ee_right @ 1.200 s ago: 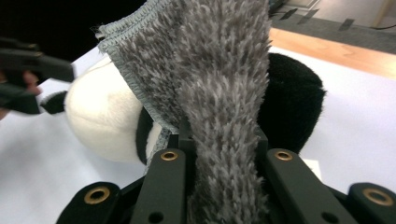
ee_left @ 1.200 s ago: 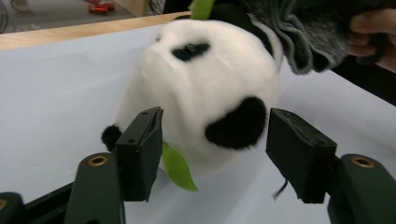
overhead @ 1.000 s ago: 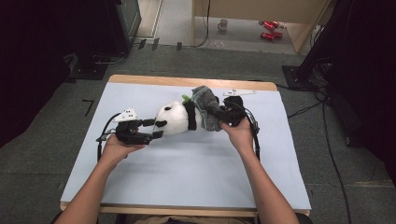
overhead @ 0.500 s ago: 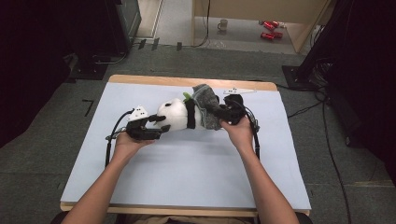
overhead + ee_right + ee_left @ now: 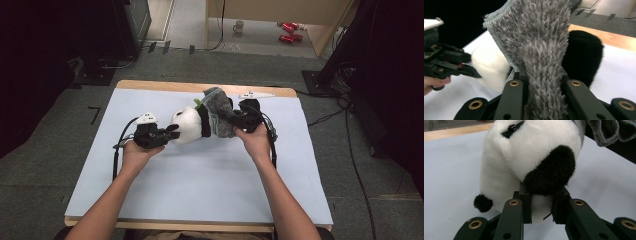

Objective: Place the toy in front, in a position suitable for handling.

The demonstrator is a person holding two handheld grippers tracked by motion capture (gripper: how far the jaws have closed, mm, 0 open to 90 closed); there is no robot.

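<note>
2 hand-held grippers pinch the panda (image 5: 187,125) and its grey cloth (image 5: 217,107).

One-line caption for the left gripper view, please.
Left tongs clamp the black ear of a plush panda lying on the white table cover.

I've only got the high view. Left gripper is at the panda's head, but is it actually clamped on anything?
Observer: Yes. In the left gripper view the left gripper is shut on the panda's black ear.
Operator: And the right one?
Observer: The right gripper is shut on a fold of the grey fuzzy cloth.
Operator: Is the panda's face up or down?
Observer: Its bead eye shows on the upper side and its black nose sits low, near the table.
</note>
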